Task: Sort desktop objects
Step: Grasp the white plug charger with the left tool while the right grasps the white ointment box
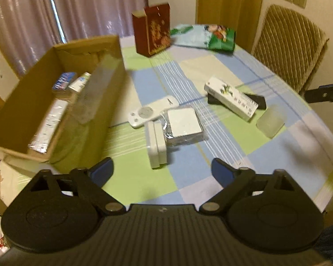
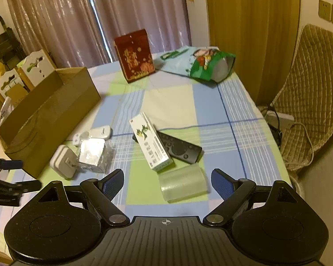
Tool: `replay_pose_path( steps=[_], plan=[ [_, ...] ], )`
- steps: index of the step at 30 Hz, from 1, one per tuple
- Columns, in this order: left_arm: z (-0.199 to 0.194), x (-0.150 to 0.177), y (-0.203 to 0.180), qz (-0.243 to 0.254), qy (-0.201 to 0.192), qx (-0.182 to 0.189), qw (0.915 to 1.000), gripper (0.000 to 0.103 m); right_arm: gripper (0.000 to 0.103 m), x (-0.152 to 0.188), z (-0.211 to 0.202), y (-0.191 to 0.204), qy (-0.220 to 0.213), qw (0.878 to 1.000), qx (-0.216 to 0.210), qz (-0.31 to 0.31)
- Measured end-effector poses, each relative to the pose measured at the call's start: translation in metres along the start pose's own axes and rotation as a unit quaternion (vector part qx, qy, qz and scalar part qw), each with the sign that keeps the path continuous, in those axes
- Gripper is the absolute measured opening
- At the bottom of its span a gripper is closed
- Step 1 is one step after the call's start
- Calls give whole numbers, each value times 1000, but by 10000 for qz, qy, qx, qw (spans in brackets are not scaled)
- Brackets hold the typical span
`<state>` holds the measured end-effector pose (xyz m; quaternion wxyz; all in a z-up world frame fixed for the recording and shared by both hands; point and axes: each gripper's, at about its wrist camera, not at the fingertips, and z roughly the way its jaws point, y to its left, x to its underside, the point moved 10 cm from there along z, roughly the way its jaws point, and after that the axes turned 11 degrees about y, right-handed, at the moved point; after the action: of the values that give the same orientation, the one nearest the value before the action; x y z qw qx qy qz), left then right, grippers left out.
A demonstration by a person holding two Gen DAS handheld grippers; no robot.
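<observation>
My left gripper [image 1: 161, 164] stands open and empty just above the checked tablecloth, right before a white power adapter [image 1: 156, 146]. Behind the adapter lie a plastic-wrapped white box [image 1: 184, 126] and a white remote [image 1: 153, 112]. To the left, an open cardboard box [image 1: 22, 119] holds several packs. My right gripper [image 2: 166, 175] is open too, with nothing gripped; a frosted tumbler [image 2: 183, 185] lies on its side between and just beyond the fingertips. Past it, a long white carton with green print [image 2: 152, 144] rests across a black remote [image 2: 179, 148].
A red box [image 1: 153, 33] stands at the far end of the table beside a green and pale blue bag [image 1: 204, 36]. A quilted chair [image 2: 310, 99] sits off the table's right edge. Curtains hang behind, and clutter lies left of the cardboard box.
</observation>
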<state>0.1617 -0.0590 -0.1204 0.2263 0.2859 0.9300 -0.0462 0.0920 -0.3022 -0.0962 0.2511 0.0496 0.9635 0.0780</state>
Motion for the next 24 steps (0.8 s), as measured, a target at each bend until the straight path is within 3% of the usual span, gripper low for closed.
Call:
replay_pose_path(
  steps=[6, 14, 18, 21, 23, 24],
  plan=[
    [54, -1, 5, 266, 406, -76, 9988, 85, 88, 4, 16, 2, 260, 9996, 1, 65],
    [94, -19, 8, 650, 695, -107, 9954, 76, 88, 3, 39, 2, 531, 9983, 42, 224],
    [109, -25, 10, 771, 911, -115, 9928, 63, 88, 1, 48, 3, 610, 9978, 60, 268],
    [113, -26, 10, 831, 957, -46, 9919, 47, 88, 0, 55, 4, 675, 9974, 74, 254],
    [115, -26, 11, 838, 961, 8, 9918, 28, 88, -2, 60, 5, 678, 9975, 93, 170],
    [116, -26, 11, 831, 956, 36, 9919, 28, 88, -4, 62, 5, 672, 9976, 103, 116]
  ],
)
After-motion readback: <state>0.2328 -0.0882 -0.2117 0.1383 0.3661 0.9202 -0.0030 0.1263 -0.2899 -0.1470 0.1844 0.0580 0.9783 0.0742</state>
